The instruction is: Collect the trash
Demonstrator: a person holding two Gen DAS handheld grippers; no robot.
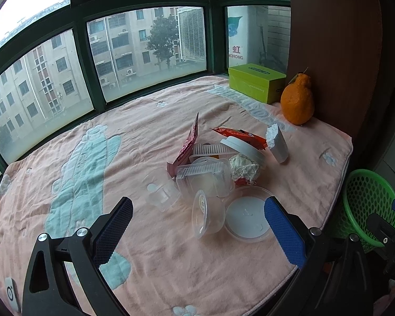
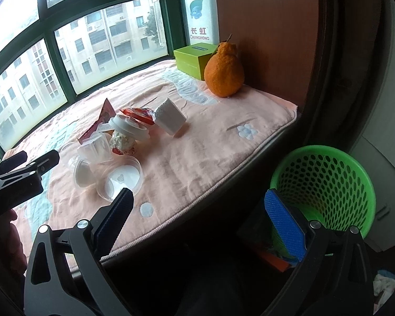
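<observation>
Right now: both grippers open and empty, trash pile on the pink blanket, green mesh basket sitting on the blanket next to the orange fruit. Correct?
One error: the green mesh basket is not on the pink blanket; the right wrist view shows it below the blanket's edge, off to the right. The orange fruit stands by the green box. Left gripper and right gripper are open and empty; the trash pile is on the blanket.

Flat, overcast daylight entered through the window (image 1: 150,50) and lit the blanket (image 1: 144,137) evenly; shadows under the items were soft and faint. The sky at the upper left was blown out to white. The lower right areas beside the basket (image 2: 326,184) were dark and underexposed. Fisheye distortion bent the window frame, and black vignetting filled the corners. Focus was sharp throughout.
</observation>
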